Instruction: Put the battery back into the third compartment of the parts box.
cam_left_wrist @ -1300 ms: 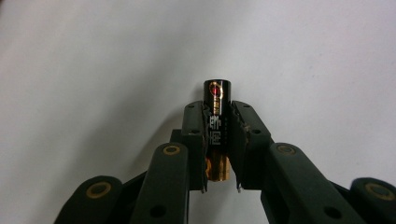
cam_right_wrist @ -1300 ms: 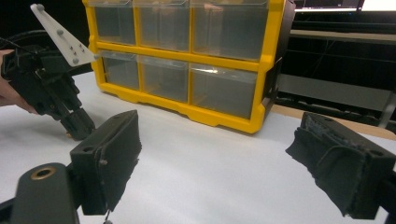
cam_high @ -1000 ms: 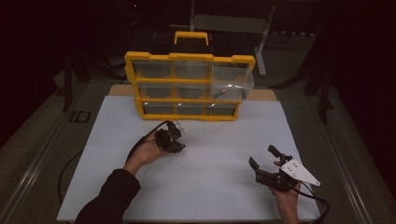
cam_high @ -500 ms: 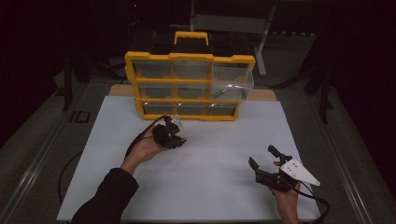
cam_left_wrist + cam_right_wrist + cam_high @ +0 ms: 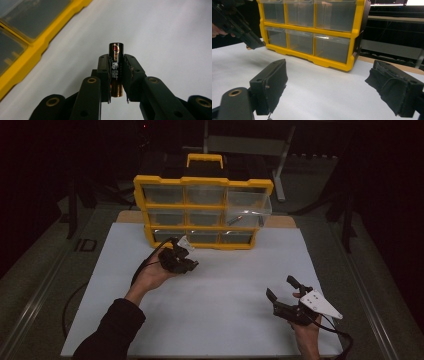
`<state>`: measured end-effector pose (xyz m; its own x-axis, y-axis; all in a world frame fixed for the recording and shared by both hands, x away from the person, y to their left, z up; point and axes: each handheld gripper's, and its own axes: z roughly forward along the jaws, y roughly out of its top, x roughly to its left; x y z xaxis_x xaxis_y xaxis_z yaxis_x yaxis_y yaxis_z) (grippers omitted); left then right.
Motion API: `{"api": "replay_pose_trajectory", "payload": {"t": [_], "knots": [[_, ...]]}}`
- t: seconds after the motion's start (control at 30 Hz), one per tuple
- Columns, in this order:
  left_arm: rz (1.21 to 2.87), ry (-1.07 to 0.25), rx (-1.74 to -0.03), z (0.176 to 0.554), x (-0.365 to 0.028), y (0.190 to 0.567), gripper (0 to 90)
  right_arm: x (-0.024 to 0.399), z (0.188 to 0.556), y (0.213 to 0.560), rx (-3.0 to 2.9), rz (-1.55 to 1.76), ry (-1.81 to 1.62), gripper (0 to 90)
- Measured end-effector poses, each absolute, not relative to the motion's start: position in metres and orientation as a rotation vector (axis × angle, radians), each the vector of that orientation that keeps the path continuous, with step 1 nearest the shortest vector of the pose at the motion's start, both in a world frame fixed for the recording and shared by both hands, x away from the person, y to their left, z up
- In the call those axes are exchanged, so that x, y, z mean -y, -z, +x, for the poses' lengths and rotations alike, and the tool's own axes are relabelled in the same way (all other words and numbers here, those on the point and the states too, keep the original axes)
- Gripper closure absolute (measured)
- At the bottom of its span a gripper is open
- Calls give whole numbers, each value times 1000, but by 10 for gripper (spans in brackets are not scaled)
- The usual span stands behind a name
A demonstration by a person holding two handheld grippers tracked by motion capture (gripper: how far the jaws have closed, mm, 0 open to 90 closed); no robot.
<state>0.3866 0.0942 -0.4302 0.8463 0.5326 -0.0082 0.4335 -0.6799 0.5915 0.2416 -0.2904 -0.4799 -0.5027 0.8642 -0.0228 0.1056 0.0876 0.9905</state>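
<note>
My left gripper [image 5: 186, 263] hovers over the white sheet [image 5: 225, 320], just in front of the yellow drawer organizer [image 5: 202, 182]. It is shut on a small black battery [image 5: 115, 65] with a gold end, which stands upright between the pads [image 5: 105, 72]. From the right gripper view that same left gripper [image 5: 249, 40] shows at the upper left beside the organizer [image 5: 355, 32]. My right gripper [image 5: 281, 288] sits low near the sheet's front right. In its own view the right gripper [image 5: 332, 85] is wide open with nothing between the pads.
One clear drawer [image 5: 248, 209] at the organizer's right side is pulled out, with a small item lying inside. A cable trails from each gripper. Dark table edges and metal stands surround the sheet.
My left hand has lifted the battery a little off the sheet and drifted slightly toward the organizer. The right gripper has stayed put.
</note>
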Motion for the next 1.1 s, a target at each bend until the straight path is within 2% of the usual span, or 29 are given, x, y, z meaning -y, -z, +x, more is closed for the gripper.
{"api": "replay_pose_trajectory", "payload": {"t": [1.1], "knots": [[2235,-274,-673,383,-99,392,776,291,241,480,-1711,961,-1479,137]]}}
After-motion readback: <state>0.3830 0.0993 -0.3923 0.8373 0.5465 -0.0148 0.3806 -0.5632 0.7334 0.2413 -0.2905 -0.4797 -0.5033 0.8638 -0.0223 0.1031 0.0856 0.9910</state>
